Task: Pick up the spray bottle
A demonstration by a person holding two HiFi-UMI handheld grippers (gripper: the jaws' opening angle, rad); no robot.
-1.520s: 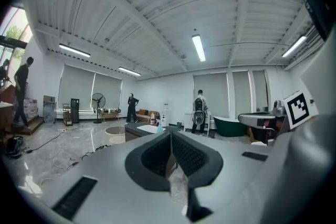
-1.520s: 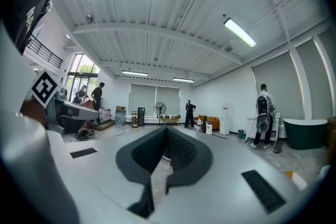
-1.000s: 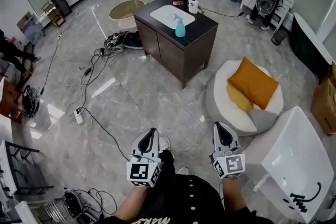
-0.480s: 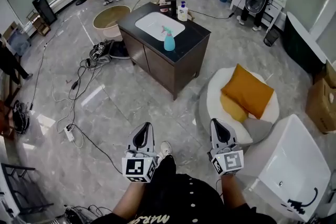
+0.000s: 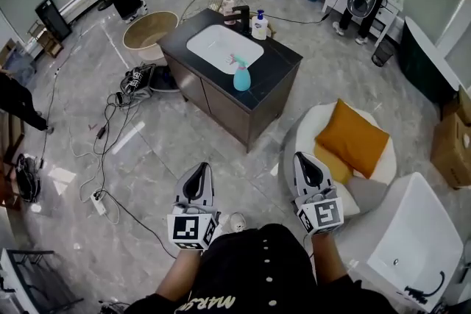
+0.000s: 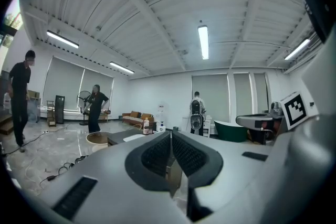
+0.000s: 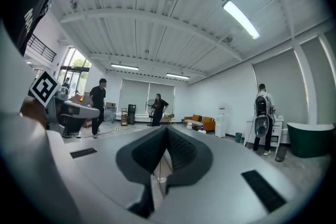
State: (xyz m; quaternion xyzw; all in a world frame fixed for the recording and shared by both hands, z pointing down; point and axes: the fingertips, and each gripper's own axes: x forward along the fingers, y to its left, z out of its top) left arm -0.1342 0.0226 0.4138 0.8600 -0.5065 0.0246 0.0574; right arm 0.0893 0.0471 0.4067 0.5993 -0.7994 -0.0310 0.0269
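Note:
The teal spray bottle [image 5: 241,75] stands upright on the dark counter [image 5: 280,66] of a vanity island, just right of its white sink [image 5: 224,48]. Both grippers hang low in the head view, well short of the island and over the floor. My left gripper [image 5: 199,170] is shut with nothing between its pads, and it points toward the island. My right gripper [image 5: 303,159] is also shut and empty, beside a white beanbag. In the left gripper view the closed jaws [image 6: 171,134] fill the foreground, with the island small behind them. The right gripper view shows its closed jaws [image 7: 167,130] too.
A white pump bottle [image 5: 259,26] stands at the counter's far end. A white beanbag with orange cushions [image 5: 352,133] lies to the right, a white basin [image 5: 412,232] beyond it. Cables [image 5: 107,130] trail over the floor at left. Several people stand at the room's edges.
The island with the spray bottle has come nearer in the head view as both shut grippers travelled forward together. A person at the back walked left.

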